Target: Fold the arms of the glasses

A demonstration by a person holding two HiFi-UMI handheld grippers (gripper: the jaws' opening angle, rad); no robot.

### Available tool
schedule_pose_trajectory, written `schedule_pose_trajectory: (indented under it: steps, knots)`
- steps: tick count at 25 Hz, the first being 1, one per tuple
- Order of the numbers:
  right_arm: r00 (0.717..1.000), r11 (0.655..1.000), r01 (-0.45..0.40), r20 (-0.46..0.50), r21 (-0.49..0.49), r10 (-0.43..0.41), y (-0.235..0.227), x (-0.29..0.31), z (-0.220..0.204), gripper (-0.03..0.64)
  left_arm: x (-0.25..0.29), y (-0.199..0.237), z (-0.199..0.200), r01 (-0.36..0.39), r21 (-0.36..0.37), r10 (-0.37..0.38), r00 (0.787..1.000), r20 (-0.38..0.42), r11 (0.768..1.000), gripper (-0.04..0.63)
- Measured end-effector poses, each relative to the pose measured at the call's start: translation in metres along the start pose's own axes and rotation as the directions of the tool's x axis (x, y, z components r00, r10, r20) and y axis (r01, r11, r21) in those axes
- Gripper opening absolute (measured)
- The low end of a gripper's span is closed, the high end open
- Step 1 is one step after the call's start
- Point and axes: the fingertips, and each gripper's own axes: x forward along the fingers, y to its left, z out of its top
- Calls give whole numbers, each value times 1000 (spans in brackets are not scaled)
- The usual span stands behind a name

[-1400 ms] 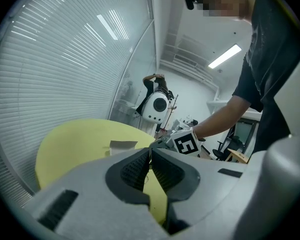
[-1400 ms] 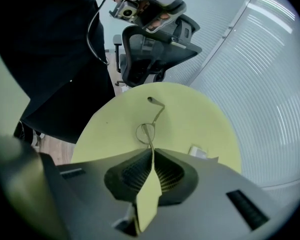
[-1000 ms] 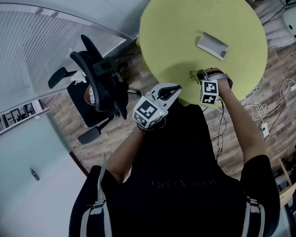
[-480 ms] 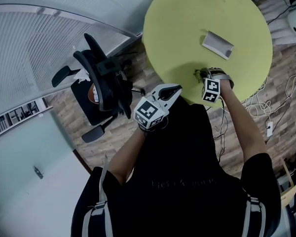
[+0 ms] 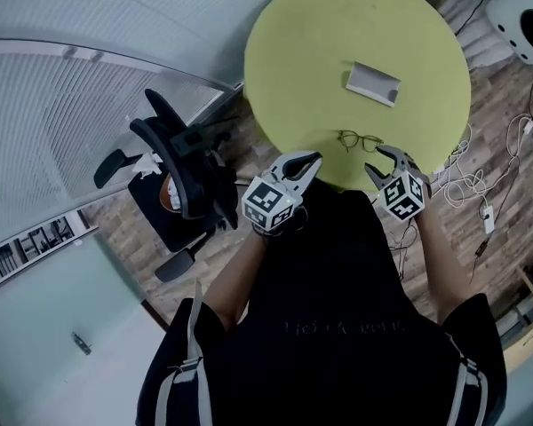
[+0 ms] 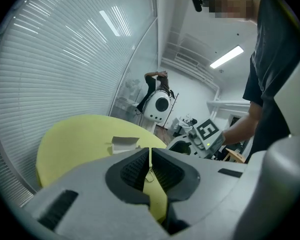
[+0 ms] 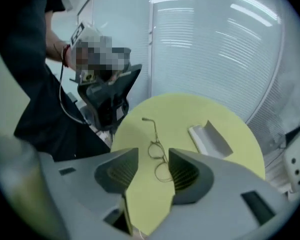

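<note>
A round yellow-green table (image 5: 338, 25) stood at the far side on a wood-plank floor (image 5: 506, 87). Left of it, a black office chair (image 5: 182, 180) sat near the table's edge, in front of white blinds (image 5: 62, 114) that filled the far left. A pale glass panel (image 5: 53, 327) took up the near left. White cables (image 5: 466, 185) trailed over the floor to the right. A strip light (image 6: 225, 57) shone on the white ceiling.

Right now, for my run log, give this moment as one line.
left gripper: shut, empty | right gripper: jaws opening, holding nothing | thin wire-framed glasses: on round yellow-green table, one arm out
</note>
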Motion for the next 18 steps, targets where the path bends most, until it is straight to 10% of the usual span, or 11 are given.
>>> schedule_pose_trajectory:
  steps: [3,10,12,18]
  knots:
    - [998,996,43,31,82,-45,12,-11,20,38,12,-4,5,42,36,-42,999,-10,998,18]
    - [997,979,57,49,195,-68,24,5,48,40,46,0,-33,132,151,-100,974,-201,980,33]
    - [998,966,20,57,257,-36,26,10,54,40,53,8,-52,153,140,-110,955,-276,978,156]
    - [998,926,27,44,376,-47,13,23,62,41,58,15,-54,174,157,-120,944,-307,972,161]
